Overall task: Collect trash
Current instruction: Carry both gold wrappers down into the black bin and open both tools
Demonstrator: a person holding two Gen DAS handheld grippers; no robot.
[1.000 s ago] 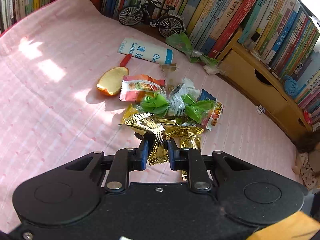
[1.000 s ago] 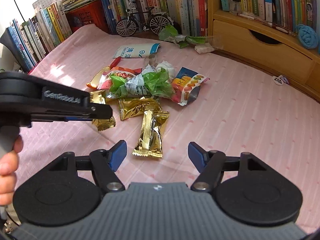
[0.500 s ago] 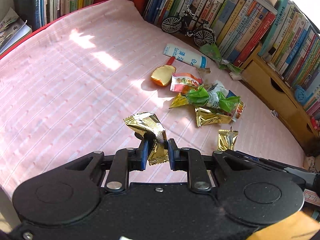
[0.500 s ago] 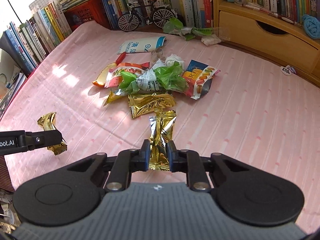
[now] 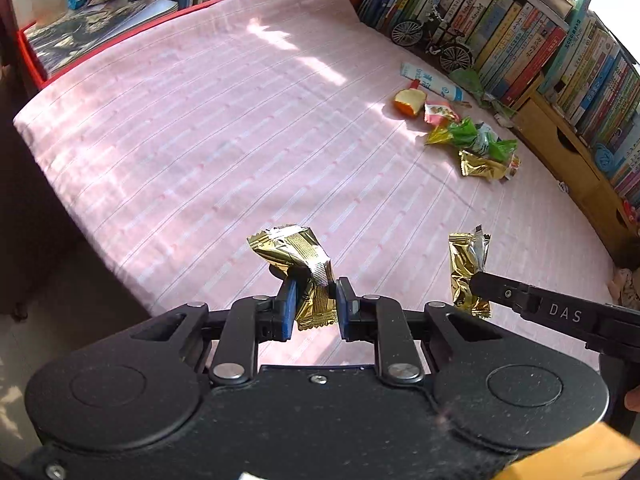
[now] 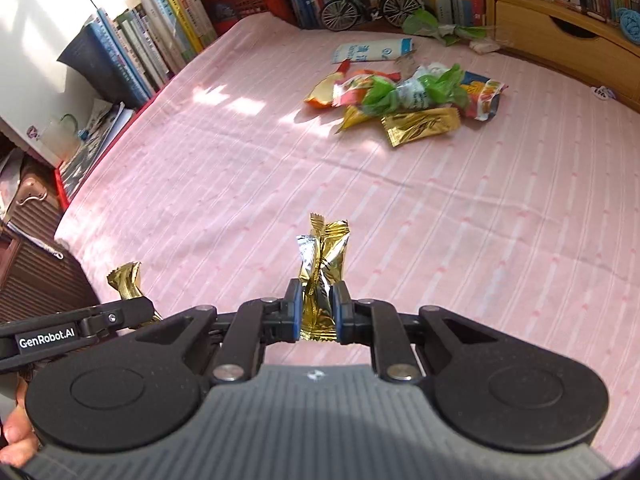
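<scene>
The left tongs (image 5: 313, 304) are closed tight on a crumpled gold foil wrapper (image 5: 298, 258), pinched at its lower half between the blue pads, with the upper part bent over to the left above them. The right tongs (image 6: 318, 312) are likewise clamped on a second gold wrapper (image 6: 322, 268), which stands upright out of the pads and shows a silver inner face on its left side. Both wrappers hang clear of the pink striped bedspread (image 5: 224, 120), near its front edge.

Each tool shows in the other's view: the arm of the right tongs reads "DAS", the arm of the left tongs (image 6: 132, 312) reads "GenRobot.AI", with the left hand (image 6: 16, 436) at the frame's lower left corner.

Well apart from both tongs, toward the far side of the bed, lies the remaining pile of trash: a flat gold packet (image 6: 420, 126), a green-ended wrapper (image 6: 408, 92), an orange snack bag (image 6: 482, 96), a piece of orange peel (image 6: 322, 92) and a white-and-blue packet (image 6: 374, 50) with Chinese characters. Behind these stand a model bicycle (image 6: 368, 4) and rows of books (image 5: 540, 52) beside a wooden drawer unit (image 6: 560, 36).
</scene>
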